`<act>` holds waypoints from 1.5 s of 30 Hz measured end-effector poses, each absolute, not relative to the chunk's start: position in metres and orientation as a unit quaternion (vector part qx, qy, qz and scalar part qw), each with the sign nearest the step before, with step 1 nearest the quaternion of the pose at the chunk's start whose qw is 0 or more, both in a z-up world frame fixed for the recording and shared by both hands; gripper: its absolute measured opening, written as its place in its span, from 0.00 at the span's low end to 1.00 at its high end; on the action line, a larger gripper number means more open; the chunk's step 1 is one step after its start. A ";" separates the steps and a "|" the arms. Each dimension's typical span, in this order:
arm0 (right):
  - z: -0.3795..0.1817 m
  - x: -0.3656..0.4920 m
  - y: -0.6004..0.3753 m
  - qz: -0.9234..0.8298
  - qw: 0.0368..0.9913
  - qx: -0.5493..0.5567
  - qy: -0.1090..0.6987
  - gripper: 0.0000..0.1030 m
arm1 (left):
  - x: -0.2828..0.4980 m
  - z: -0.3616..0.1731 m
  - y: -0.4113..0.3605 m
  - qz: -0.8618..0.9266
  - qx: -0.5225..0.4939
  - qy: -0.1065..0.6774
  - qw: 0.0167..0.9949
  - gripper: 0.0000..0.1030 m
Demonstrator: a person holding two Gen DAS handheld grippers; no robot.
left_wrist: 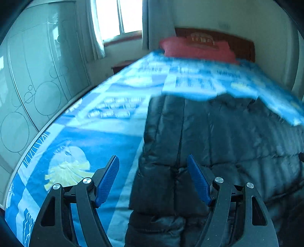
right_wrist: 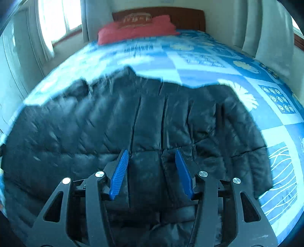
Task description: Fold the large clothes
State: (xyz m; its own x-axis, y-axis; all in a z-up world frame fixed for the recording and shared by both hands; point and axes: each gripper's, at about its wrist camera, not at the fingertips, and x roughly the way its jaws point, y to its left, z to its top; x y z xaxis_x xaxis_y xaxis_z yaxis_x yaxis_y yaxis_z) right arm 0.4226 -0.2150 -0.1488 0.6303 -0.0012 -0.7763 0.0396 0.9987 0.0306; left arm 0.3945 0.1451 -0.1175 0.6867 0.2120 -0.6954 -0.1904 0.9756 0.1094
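A large black quilted puffer jacket (left_wrist: 218,136) lies spread flat on a bed with a blue patterned cover (left_wrist: 85,136). My left gripper (left_wrist: 153,159) is open and empty, hovering over the jacket's left edge. In the right wrist view the jacket (right_wrist: 133,117) fills the middle of the bed cover (right_wrist: 209,62). My right gripper (right_wrist: 152,153) is open and empty, above the jacket's near middle part. Both views are blurred.
A red pillow (left_wrist: 197,49) lies by the wooden headboard (right_wrist: 190,17) at the far end. A pale wardrobe (left_wrist: 34,76) stands left of the bed. A window with curtains (left_wrist: 117,19) is at the back left.
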 end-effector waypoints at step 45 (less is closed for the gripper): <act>-0.148 0.442 -0.199 0.005 0.915 0.027 0.402 0.59 | 0.446 -0.133 0.100 0.044 0.001 0.410 0.911 0.78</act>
State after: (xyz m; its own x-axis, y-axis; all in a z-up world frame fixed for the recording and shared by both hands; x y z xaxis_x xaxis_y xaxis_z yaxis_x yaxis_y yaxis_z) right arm 0.4420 -0.1991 -0.1476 0.6769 0.0315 -0.7354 0.0118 0.9985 0.0536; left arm 0.4456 0.1005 -0.1330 0.6602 0.0809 -0.7467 -0.0792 0.9961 0.0378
